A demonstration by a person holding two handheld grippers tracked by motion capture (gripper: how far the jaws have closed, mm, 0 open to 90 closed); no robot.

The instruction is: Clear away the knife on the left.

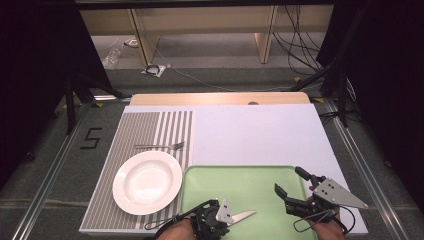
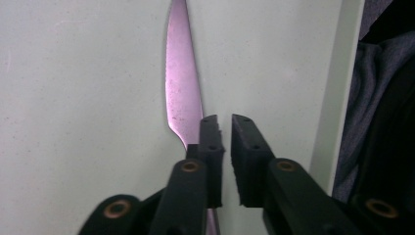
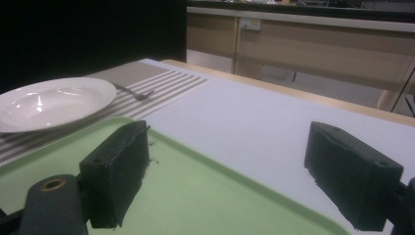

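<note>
On the green tray (image 1: 280,172), the left hand-held gripper (image 2: 224,128) pinched the knife (image 2: 182,88) handle, blade running straight ahead; the right hand-held gripper (image 1: 294,186) stood open.

Both grippers are black. The left gripper (image 2: 225,128) has blocky rubber-like pads (image 2: 211,147) and brass-coloured pivot rivets. The right gripper (image 1: 291,184) carries a grey three-cornered plate dotted with small holes, perhaps screws, and a thin black cable loop.
</note>
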